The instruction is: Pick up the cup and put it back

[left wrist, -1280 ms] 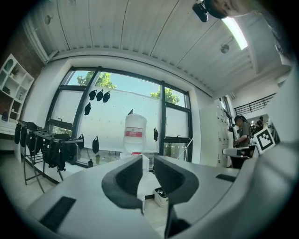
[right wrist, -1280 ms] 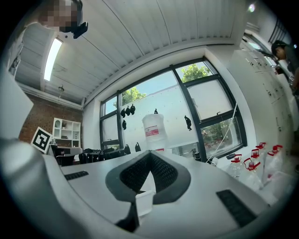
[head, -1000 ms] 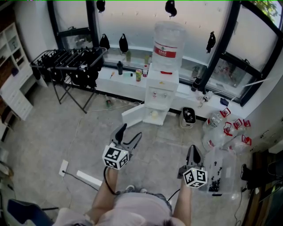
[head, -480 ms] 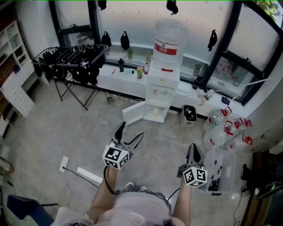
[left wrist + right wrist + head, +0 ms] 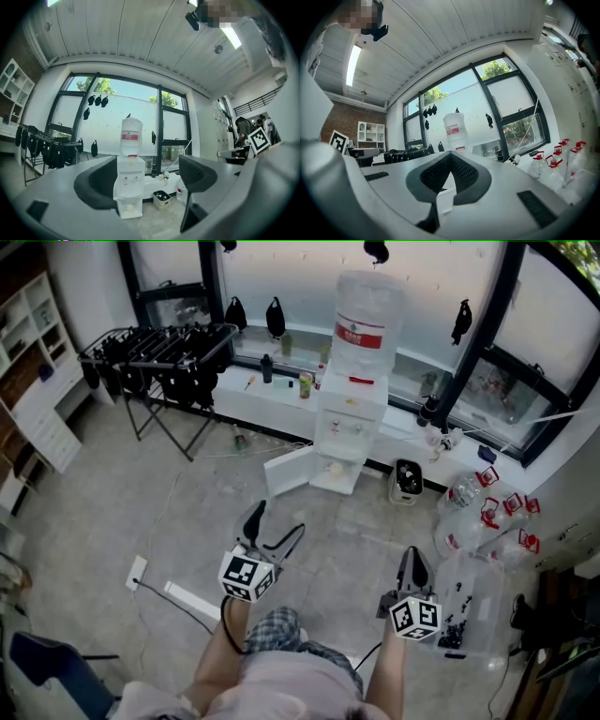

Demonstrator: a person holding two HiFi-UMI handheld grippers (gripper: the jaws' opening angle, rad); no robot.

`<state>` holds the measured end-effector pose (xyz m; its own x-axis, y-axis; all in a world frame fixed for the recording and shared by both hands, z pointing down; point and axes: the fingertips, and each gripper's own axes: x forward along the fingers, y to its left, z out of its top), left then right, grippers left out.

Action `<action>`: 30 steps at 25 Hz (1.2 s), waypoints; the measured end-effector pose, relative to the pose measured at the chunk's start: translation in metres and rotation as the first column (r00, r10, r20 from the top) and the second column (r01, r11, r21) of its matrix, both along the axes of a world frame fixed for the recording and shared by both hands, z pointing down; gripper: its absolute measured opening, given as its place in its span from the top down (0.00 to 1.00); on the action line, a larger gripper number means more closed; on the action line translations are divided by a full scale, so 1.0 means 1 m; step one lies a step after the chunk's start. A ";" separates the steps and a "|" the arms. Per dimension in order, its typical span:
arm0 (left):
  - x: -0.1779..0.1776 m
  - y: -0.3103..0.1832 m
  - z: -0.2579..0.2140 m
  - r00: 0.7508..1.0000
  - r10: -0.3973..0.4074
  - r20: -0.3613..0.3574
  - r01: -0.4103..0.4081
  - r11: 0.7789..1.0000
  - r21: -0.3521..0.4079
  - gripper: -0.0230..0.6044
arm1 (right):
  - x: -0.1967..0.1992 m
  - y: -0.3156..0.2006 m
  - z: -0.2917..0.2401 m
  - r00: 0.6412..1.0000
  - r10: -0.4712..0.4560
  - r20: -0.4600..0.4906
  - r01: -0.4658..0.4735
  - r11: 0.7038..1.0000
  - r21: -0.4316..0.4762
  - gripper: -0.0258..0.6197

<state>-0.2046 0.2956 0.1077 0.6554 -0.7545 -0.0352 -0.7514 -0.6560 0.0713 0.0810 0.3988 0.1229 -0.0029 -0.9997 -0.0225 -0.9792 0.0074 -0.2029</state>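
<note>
A white water dispenser (image 5: 349, 418) with a big bottle on top stands against the window, its lower cabinet door (image 5: 286, 473) swung open. Inside that cabinet sits a pale cup (image 5: 330, 468), which the left gripper view shows low in the dispenser as the cup (image 5: 129, 207). My left gripper (image 5: 277, 521) points at the dispenser from well back. Its jaws have just been opening and stand wide, with nothing between them. My right gripper (image 5: 412, 563) is held level to the right, pads together and empty. The dispenser's bottle (image 5: 452, 131) shows above its shut fingers.
A drying rack (image 5: 164, 357) with dark clothes stands at the left, and a white shelf unit (image 5: 37, 390) at the far left. A small bin (image 5: 407, 481) is beside the dispenser. Water bottles (image 5: 487, 517) and a clear plastic box (image 5: 464, 610) are at the right. A cable and socket (image 5: 137, 572) lie on the floor.
The whole scene has shifted as the person moves toward the dispenser, and a knee now shows between the arms. The left jaws stand slightly wider. The right gripper stays shut.
</note>
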 end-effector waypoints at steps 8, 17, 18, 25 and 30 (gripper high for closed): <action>0.018 -0.003 0.014 1.000 -0.009 0.008 0.009 1.000 -0.028 0.34 | 0.016 -0.004 0.016 1.000 -0.009 0.020 0.010 1.000 -0.028 0.93; 0.046 -0.064 0.029 1.000 0.002 0.004 -0.002 0.999 -0.038 0.34 | 0.045 -0.058 0.026 1.000 0.010 0.010 -0.010 0.999 -0.036 0.93; 0.049 -0.075 0.029 1.000 0.004 0.006 -0.004 0.999 -0.039 0.34 | 0.047 -0.068 0.027 1.000 0.010 0.011 -0.009 0.999 -0.037 0.93; 0.073 -0.158 0.024 1.000 0.021 0.020 -0.020 0.999 -0.040 0.34 | 0.066 -0.147 0.026 0.999 0.030 0.025 -0.028 0.999 -0.043 0.93; 0.093 -0.219 0.023 0.998 0.051 0.045 -0.049 0.998 -0.041 0.34 | 0.078 -0.208 0.023 0.999 0.045 0.029 -0.044 0.998 -0.043 0.93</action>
<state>-0.1114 0.0765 0.1309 0.6924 -0.7210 0.0256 -0.7209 -0.6900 0.0643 0.1587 0.1911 0.1456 0.0420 -0.9989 0.0208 -0.9718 -0.0457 -0.2312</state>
